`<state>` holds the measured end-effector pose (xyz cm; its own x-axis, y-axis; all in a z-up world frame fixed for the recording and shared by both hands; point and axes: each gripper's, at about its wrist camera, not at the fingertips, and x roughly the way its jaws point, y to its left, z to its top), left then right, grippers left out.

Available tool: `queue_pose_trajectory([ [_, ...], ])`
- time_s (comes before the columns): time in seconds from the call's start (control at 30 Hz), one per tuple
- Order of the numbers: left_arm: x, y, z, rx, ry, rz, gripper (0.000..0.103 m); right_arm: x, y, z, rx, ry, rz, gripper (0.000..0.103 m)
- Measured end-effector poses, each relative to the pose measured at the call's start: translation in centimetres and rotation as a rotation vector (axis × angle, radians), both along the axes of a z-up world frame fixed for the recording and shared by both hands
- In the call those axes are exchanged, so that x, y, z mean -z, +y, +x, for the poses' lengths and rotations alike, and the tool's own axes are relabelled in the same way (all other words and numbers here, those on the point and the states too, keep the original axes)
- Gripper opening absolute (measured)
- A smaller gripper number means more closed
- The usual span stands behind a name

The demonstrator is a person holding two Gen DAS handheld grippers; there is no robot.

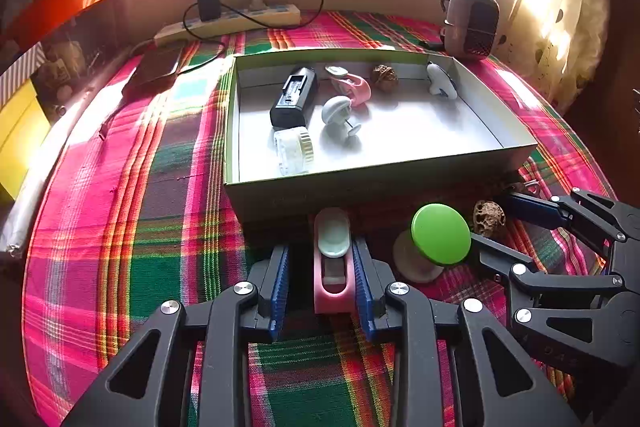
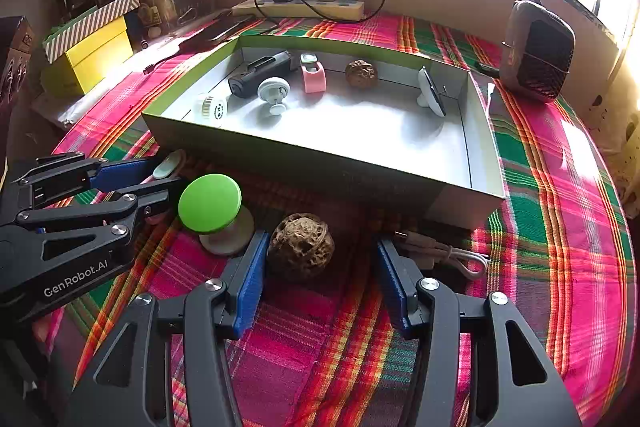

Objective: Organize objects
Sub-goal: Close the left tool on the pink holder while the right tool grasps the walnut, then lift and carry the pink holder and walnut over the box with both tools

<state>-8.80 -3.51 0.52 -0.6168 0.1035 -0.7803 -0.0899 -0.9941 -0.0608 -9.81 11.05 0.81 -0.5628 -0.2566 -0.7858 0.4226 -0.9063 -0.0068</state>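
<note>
On the left, our left gripper (image 1: 323, 291) has its jaws apart around the pink clip (image 1: 333, 263), which lies on the plaid cloth (image 1: 120, 227) before the box (image 1: 360, 183). Beside it stands the green-topped knob (image 2: 210, 203). On the right, our right gripper (image 2: 320, 279) is wide open around the walnut (image 2: 301, 246).

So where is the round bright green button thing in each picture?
Left wrist view: the round bright green disc on its white base sits lower right, on the plaid cloth just right of the left gripper.
Right wrist view: the same disc sits left of centre, left of the brown wrinkled walnut.
Shared landmark: the open green-edged cardboard box, just behind it in both.
</note>
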Motion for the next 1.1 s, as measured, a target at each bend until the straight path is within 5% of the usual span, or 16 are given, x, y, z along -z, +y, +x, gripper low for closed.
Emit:
queue_pose_trajectory([
  [0.47, 0.0, -0.5, 0.0, -0.009, -0.011, 0.002, 0.016, -0.2, 0.1, 0.4, 0.008, 0.011, 0.002, 0.032],
  [1.1, -1.0, -0.8, 0.5, 0.003, 0.006, 0.025, 0.016, -1.0, 0.5, 0.6, -0.005, 0.012, -0.04, 0.032],
])
